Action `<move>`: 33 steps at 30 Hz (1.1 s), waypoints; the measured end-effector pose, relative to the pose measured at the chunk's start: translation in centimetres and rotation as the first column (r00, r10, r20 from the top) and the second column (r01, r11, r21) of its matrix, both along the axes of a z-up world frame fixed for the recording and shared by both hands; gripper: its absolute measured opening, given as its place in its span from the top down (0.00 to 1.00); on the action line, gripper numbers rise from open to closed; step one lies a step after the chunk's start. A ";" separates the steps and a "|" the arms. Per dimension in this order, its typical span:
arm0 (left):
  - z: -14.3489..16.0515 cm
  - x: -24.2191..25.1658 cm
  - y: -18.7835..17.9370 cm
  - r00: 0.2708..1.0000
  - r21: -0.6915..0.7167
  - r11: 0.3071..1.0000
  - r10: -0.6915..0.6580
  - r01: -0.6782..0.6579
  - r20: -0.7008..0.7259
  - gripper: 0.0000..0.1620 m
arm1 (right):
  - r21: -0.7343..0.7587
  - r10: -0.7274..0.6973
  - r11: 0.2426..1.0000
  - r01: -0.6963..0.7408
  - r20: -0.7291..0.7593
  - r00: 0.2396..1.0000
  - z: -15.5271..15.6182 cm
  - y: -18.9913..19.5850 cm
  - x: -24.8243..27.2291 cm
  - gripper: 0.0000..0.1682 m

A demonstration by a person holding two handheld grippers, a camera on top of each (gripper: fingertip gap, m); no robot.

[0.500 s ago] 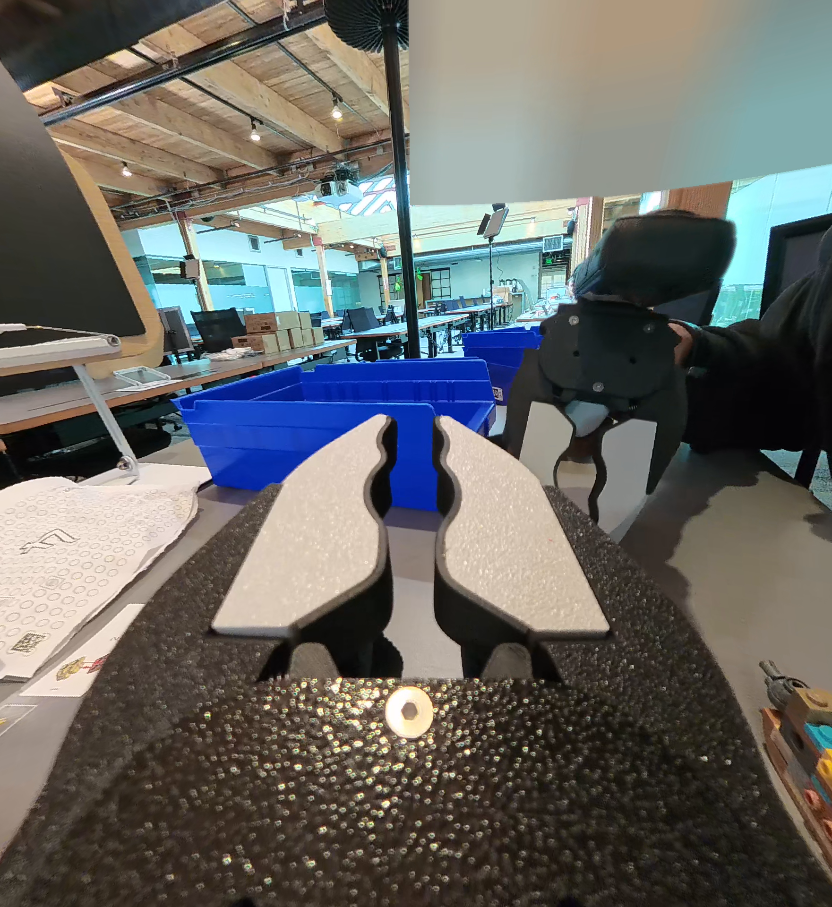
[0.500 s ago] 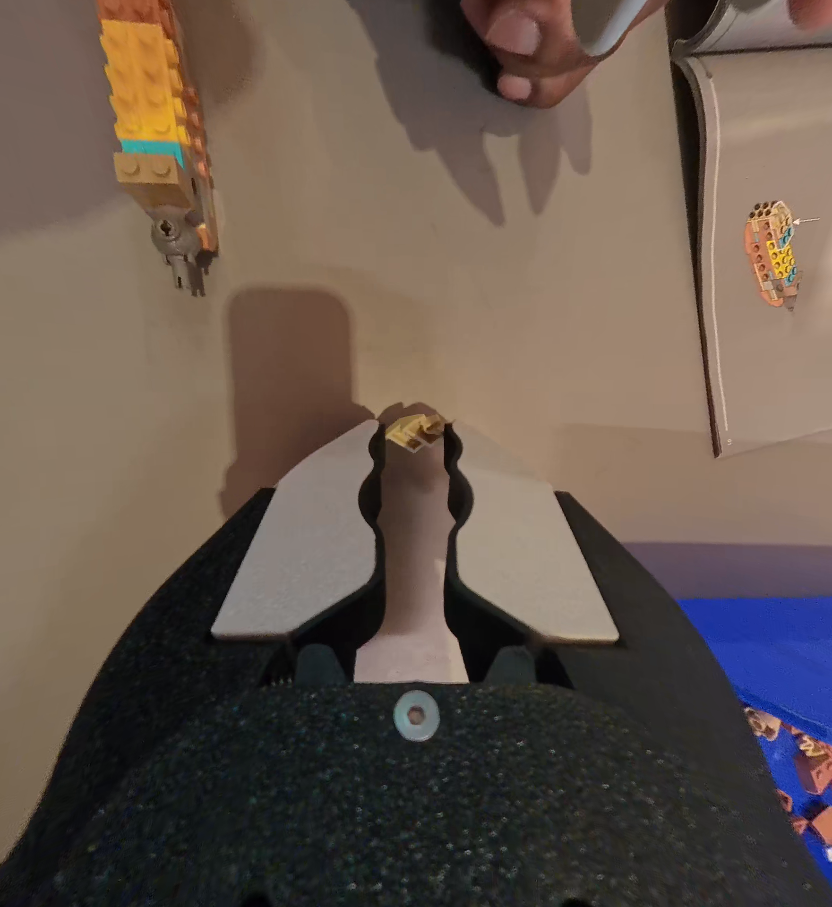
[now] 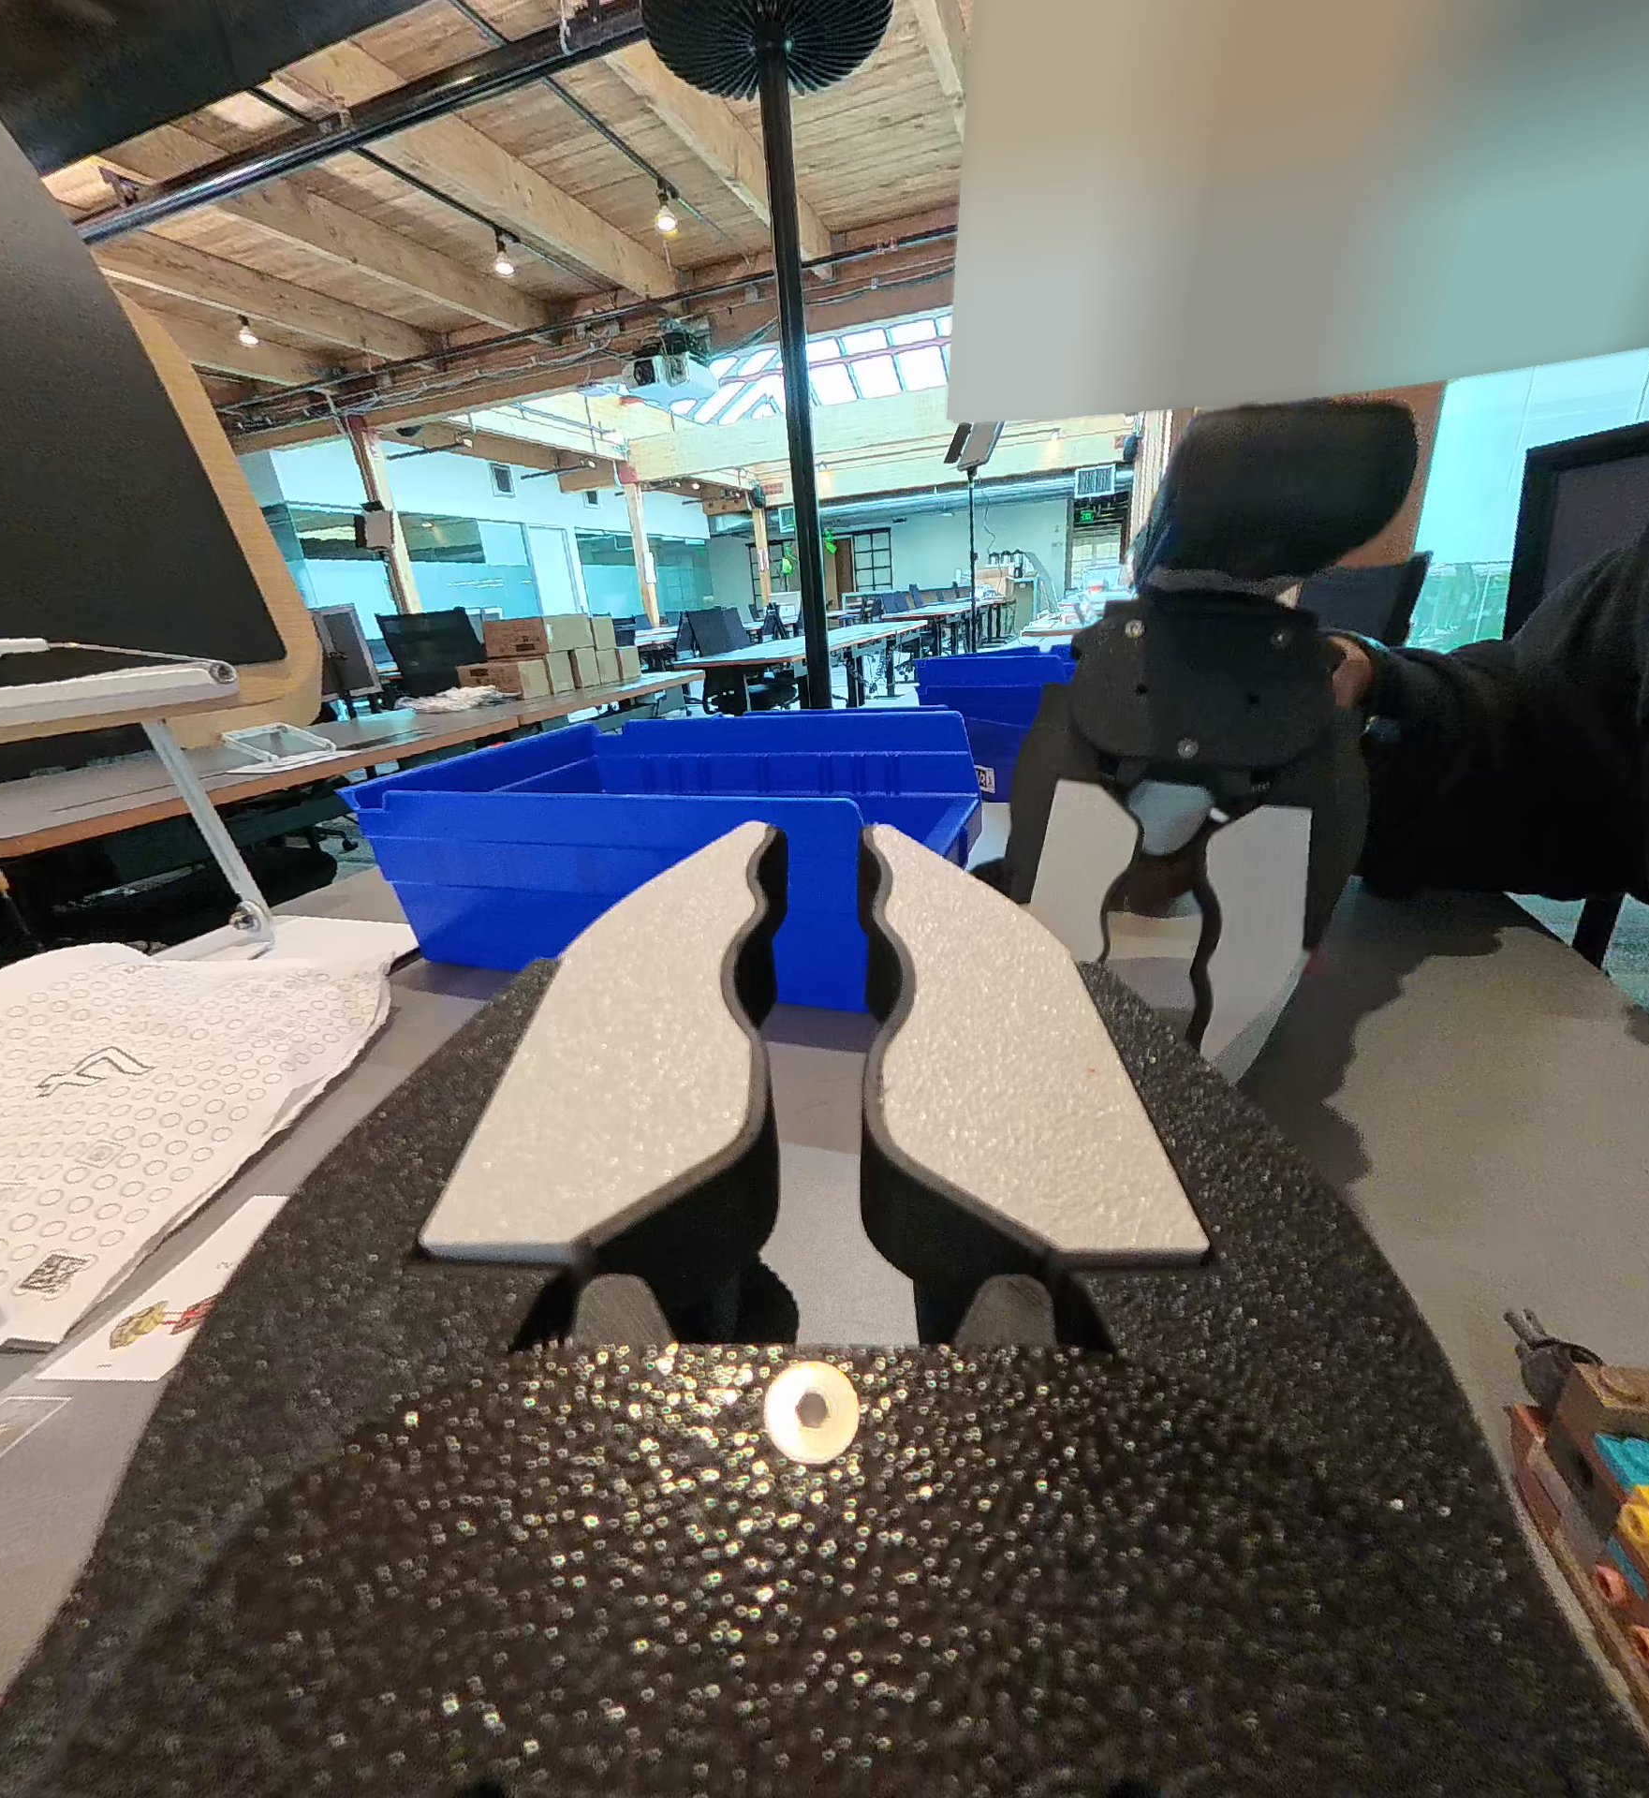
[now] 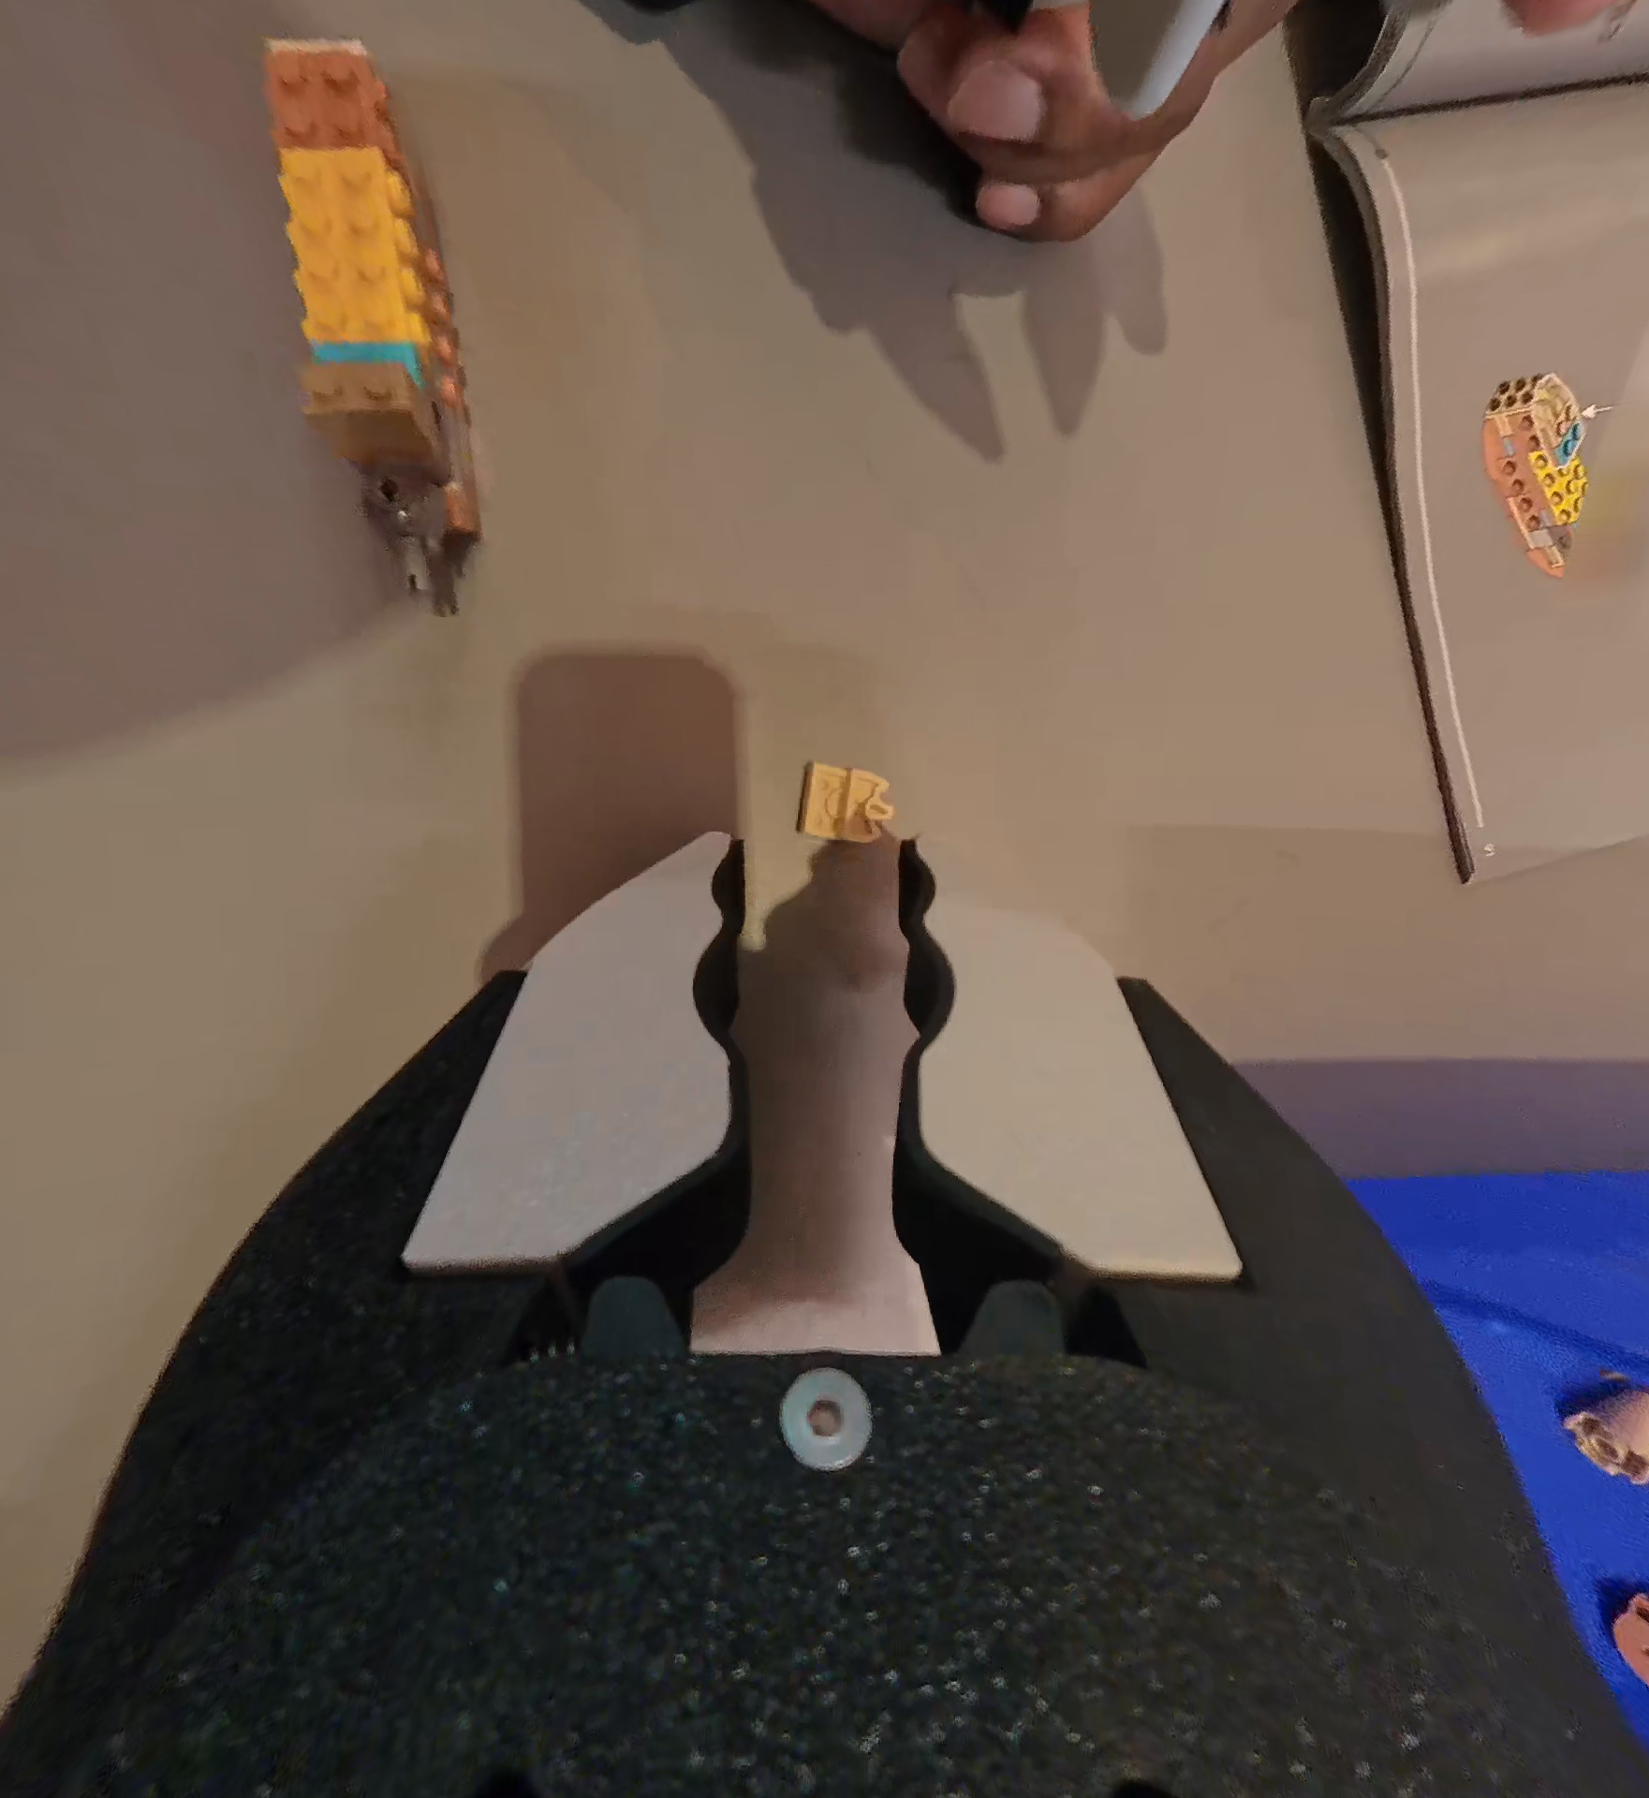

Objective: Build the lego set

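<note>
The lego boat point(image 4: 368, 292) lies on the desk point(image 4: 995, 603), far to the left of the right gripper point(image 4: 822, 846). There is one boat. It has brown, yellow, teal and tan bricks, with a grey pin at its near end. In the left wrist view the boat point(image 3: 1637, 1518) sits at the bottom right corner.

One small tan piece point(image 4: 844, 803) lies flat on the desk, just past the tips of the right gripper's fingers point(image 4: 606, 1070). Those two fingers are spread apart and grip nothing. Half a second ago they pinched this piece between their tips. Now the piece is let go and the gap is wider.

The left gripper point(image 3: 822, 846) has two fingers as well. They sit close with a thin gap and nothing is in it. They look the same as before.

One booklet point(image 4: 1530, 438) lies open at the right, with a drawing of the boat on its page. One hand point(image 4: 1015, 126) rests on the desk at the top, beside the booklet.

A blue bin point(image 4: 1530, 1362) shows at the bottom right with a few brown pieces point(image 4: 1618, 1450) inside; their count is hard to tell. In the left wrist view one blue bin point(image 3: 606, 856) stands just ahead and one more bin point(image 3: 986, 681) stands behind it. The right gripper point(image 3: 1156, 983) hangs over the desk there, points down, and has come a bit lower than before. One sheet of paper point(image 3: 90, 1099) lies at the left.
</note>
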State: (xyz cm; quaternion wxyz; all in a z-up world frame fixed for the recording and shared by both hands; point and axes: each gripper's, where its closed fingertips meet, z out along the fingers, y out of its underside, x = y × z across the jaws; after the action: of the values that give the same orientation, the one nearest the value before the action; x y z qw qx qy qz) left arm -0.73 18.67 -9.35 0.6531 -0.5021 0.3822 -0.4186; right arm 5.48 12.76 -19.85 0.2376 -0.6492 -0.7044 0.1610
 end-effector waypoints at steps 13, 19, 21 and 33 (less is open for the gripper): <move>0.1 -0.1 0.2 1.000 -0.005 1.000 0.010 -0.010 0.007 0.92 | 0.222 -0.093 0.972 0.078 0.060 0.994 10.1 8.8 13.6 0.86; 0.2 -0.3 0.5 1.000 -0.024 1.000 0.008 -0.008 0.025 0.92 | -0.141 0.239 0.971 -0.195 0.478 0.845 3.8 12.3 19.6 0.91; 0.2 -0.4 0.6 0.999 -0.031 1.000 0.008 -0.007 0.032 0.92 | -0.272 0.327 0.939 -0.211 0.514 0.793 2.3 12.5 19.7 0.95; 0.4 -0.9 1.1 0.998 -0.047 0.999 0.020 -0.017 0.058 0.92 | -0.479 0.458 0.862 -0.168 0.591 0.664 -1.9 11.9 20.5 0.99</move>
State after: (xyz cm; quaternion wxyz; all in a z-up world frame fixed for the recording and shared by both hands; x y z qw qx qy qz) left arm -1.65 19.73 -8.93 0.6561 -0.5082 0.3485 -0.4357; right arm 26.01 24.67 -21.71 -0.2048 -0.5607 -0.7981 0.0825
